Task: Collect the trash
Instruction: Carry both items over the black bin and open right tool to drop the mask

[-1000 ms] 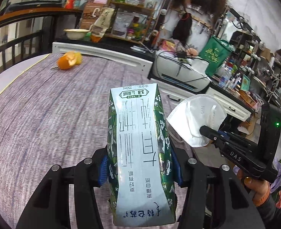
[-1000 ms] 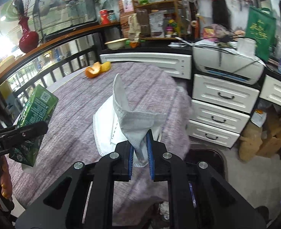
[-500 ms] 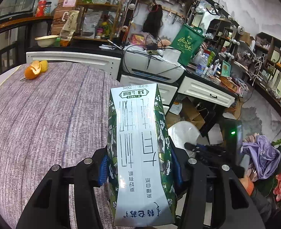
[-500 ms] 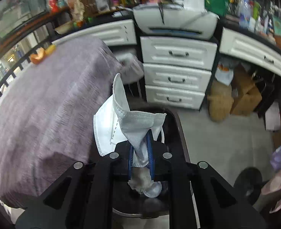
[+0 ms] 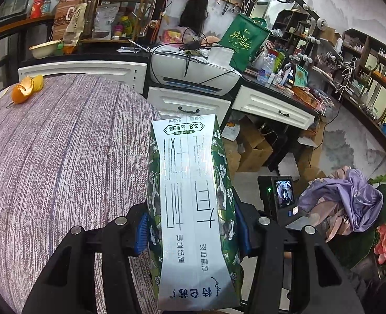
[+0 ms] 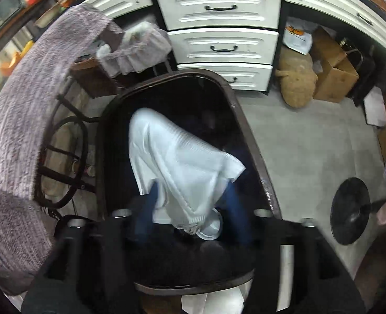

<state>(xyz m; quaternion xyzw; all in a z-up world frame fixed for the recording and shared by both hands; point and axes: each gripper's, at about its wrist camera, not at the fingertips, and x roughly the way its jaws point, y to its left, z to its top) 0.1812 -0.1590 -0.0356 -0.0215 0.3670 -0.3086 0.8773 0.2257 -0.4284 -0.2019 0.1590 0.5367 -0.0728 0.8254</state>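
Left gripper [image 5: 193,231]: matte black plastic body, two forked arms each side, blue pads [image 5: 141,231] lining the inner faces of the fingers. Round silver screw heads [image 5: 120,220] are sitting on top of the arms, four showing. Right gripper [image 6: 191,209]: same black frame, blue fingers [image 6: 236,209], silver screws [image 6: 121,213], all showing blurred. In the left view its rear is showing as a black box with a small lit screen [image 5: 284,193], a green LED [image 5: 269,190] and a white sticker below.
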